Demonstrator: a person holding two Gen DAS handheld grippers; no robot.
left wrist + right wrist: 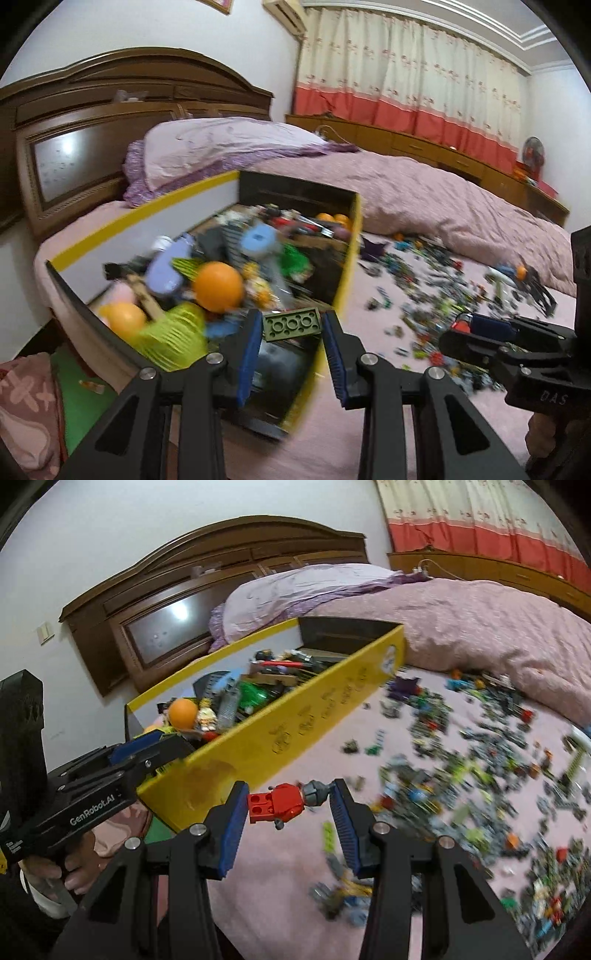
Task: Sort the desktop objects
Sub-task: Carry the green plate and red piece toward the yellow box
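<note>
My left gripper (pixel 292 325) is shut on an olive green brick (pixel 291 324) and holds it over the near end of the yellow toy box (pixel 349 273). The box holds orange balls (pixel 218 286), a lime green basket piece (pixel 173 338) and several mixed toys. My right gripper (pixel 290 801) is shut on a red toy figure with a grey head (pixel 282 803), just right of the box's yellow wall (pixel 295 727), above the pink bedsheet. The right gripper also shows in the left wrist view (pixel 480 325), and the left gripper shows in the right wrist view (pixel 159 746) at the box's near corner.
A wide scatter of small bricks (pixel 480 760) covers the pink bedsheet right of the box. A bunched pink duvet (pixel 443 199) and purple pillow (pixel 221 147) lie behind. The wooden headboard (pixel 92 122) stands at the back. A green mat (pixel 85 398) lies below the bed edge.
</note>
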